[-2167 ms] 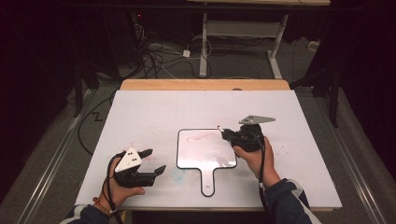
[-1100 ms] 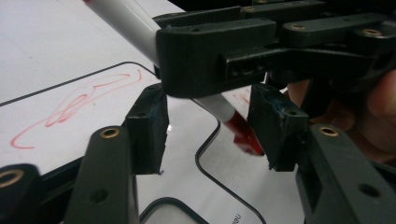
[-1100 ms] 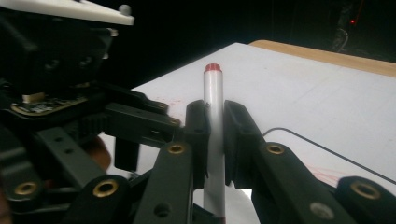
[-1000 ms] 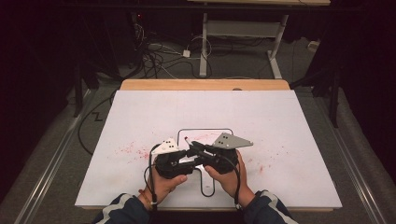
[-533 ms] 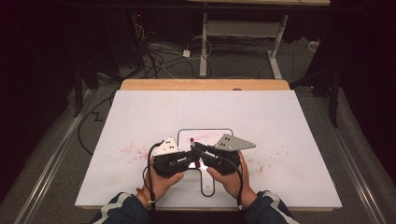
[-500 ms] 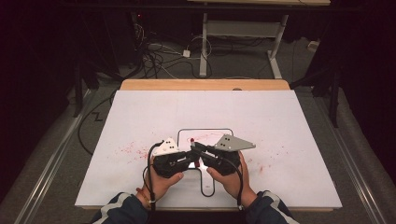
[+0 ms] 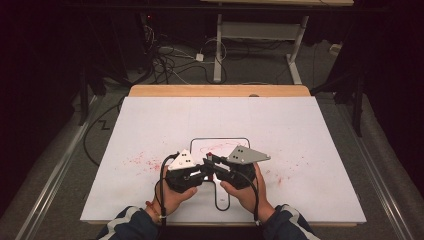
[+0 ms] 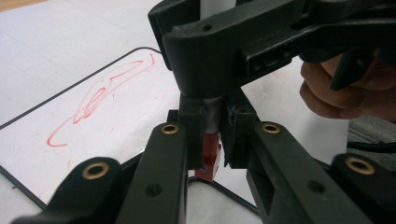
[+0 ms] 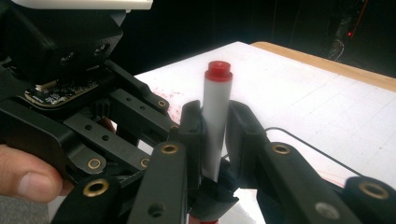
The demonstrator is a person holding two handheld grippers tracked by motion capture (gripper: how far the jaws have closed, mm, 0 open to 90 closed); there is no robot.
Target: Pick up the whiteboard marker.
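Right claw is clamped on the white barrel of a red marker, held upright over the small whiteboard near the front edge of the desk. Left claw has just closed onto the marker's lower end, at the red cap.

Risks, as judged: a pull off the barrel's axis could twist the marker out of the right claw; a loose cap could drop and roll; an exposed tip could add to the red smears on the desk.

Red scribble on the whiteboard is illegible. No brand or label readable.
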